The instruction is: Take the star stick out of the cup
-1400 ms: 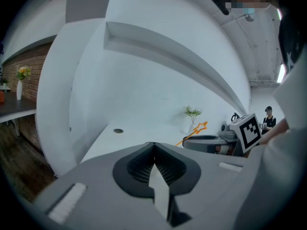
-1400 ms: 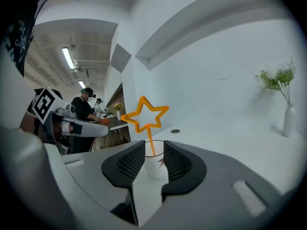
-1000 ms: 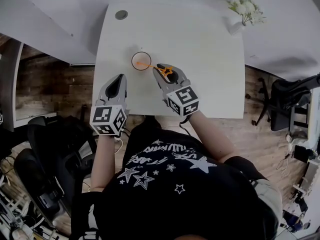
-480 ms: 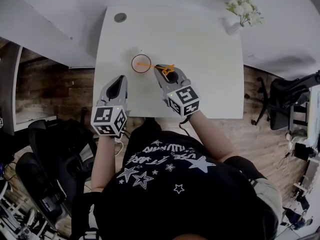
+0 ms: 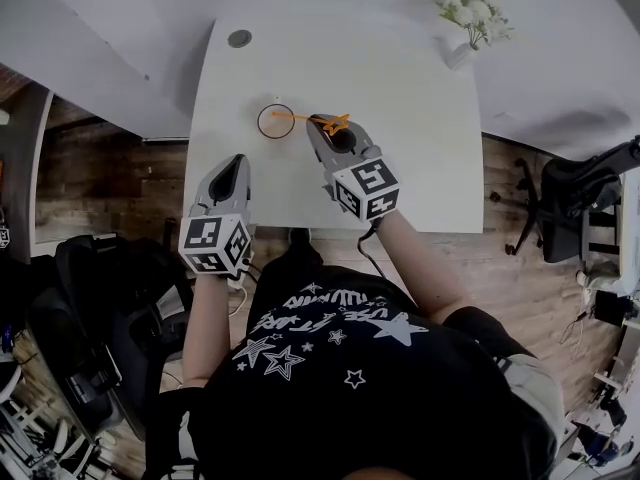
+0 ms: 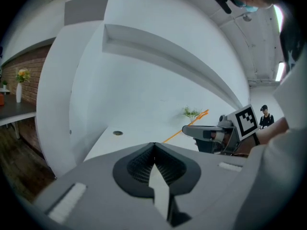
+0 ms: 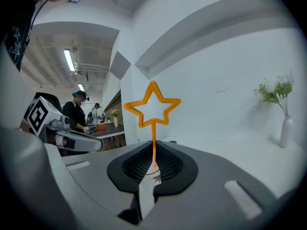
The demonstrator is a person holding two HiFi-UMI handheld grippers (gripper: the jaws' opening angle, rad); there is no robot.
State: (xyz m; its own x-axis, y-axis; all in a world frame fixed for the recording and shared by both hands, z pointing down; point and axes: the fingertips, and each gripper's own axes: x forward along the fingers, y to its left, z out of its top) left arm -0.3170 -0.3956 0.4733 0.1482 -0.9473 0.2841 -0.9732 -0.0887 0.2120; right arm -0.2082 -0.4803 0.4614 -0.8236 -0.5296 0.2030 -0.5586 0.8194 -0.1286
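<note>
An orange star stick point(image 5: 300, 119) lies slanted over the clear cup point(image 5: 276, 121) on the white table point(image 5: 400, 148); its lower end is at the cup's rim. My right gripper point(image 5: 320, 126) is shut on the stick just below the star. In the right gripper view the star point(image 7: 152, 104) stands up out of the closed right gripper point(image 7: 152, 169). My left gripper point(image 5: 238, 163) rests near the table's front edge, left of the cup, shut with nothing in it. The left gripper view shows the closed left gripper point(image 6: 154, 171), the stick point(image 6: 184, 128) and the right gripper point(image 6: 211, 133); the cup is hidden there.
A small vase of white flowers point(image 5: 470, 23) stands at the table's far right corner, vase point(image 7: 284, 128). A round cable hole point(image 5: 239, 38) sits at the far left. An office chair point(image 5: 570, 208) is on the floor to the right. People point(image 7: 79, 111) stand in the background.
My right gripper has closed on the stick and moved slightly away from me with it, so the star now sits level with the cup. The left gripper has stayed put.
</note>
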